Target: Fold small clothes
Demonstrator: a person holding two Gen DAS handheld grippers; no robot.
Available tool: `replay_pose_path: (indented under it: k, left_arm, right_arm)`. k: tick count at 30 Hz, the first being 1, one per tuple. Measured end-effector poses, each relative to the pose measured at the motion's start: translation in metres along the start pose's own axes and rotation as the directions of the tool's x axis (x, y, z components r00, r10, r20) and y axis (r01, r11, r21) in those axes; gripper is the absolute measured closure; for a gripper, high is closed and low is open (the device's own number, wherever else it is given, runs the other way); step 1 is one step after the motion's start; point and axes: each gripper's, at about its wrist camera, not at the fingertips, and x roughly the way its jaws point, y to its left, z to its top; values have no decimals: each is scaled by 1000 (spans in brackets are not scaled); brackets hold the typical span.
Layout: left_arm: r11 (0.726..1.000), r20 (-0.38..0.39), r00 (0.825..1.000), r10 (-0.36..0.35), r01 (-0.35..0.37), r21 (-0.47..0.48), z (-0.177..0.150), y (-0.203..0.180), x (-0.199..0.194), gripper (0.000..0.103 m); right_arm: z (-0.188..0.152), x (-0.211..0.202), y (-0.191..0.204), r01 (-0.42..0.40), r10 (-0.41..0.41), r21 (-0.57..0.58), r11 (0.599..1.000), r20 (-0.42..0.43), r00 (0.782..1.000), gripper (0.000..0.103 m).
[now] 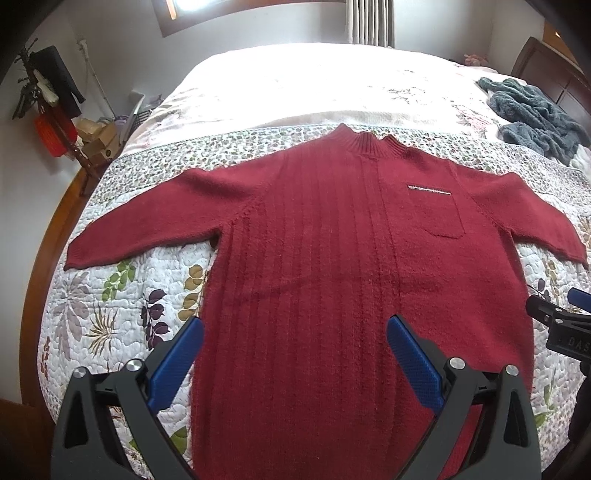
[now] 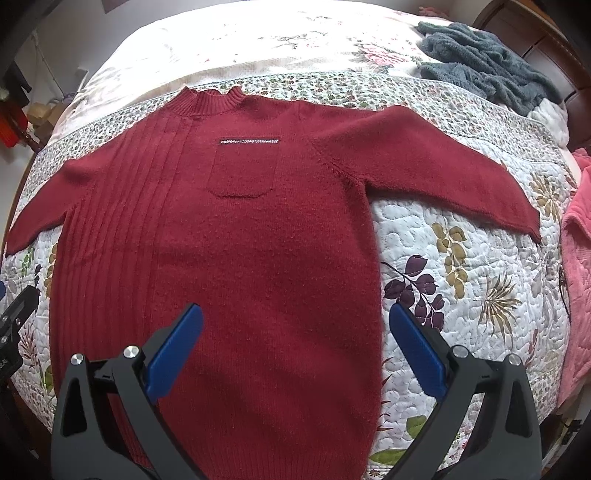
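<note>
Overhead, my left claw (image 1: 295, 332) and right claw (image 2: 295, 321) gape empty above the red sweater (image 2: 229, 229), flat on the quilted bed (image 2: 480, 258); teal garment (image 2: 487, 62) and pink cloth (image 2: 578, 266) lie apart.

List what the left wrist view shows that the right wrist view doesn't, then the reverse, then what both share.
Only the left wrist view: a window and curtain beyond the bed, plus a wooden rack hung with dark items.
Only the right wrist view: a pink garment at the bed's right edge.
Both: the dark red sweater spread flat, sleeves out, on the floral quilt, a crumpled grey-blue fleece garment near the headboard, and open jaws holding nothing.
</note>
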Motion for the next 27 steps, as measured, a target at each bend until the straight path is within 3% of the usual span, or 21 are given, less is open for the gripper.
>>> replay_pose_path:
  k: [27]
  left_arm:
    - [1000,2,1000,6,-6,-10,-2,-1,-1,4]
  right_arm:
    - [0,0,-3,-3,3,7,1000,6,1000,3]
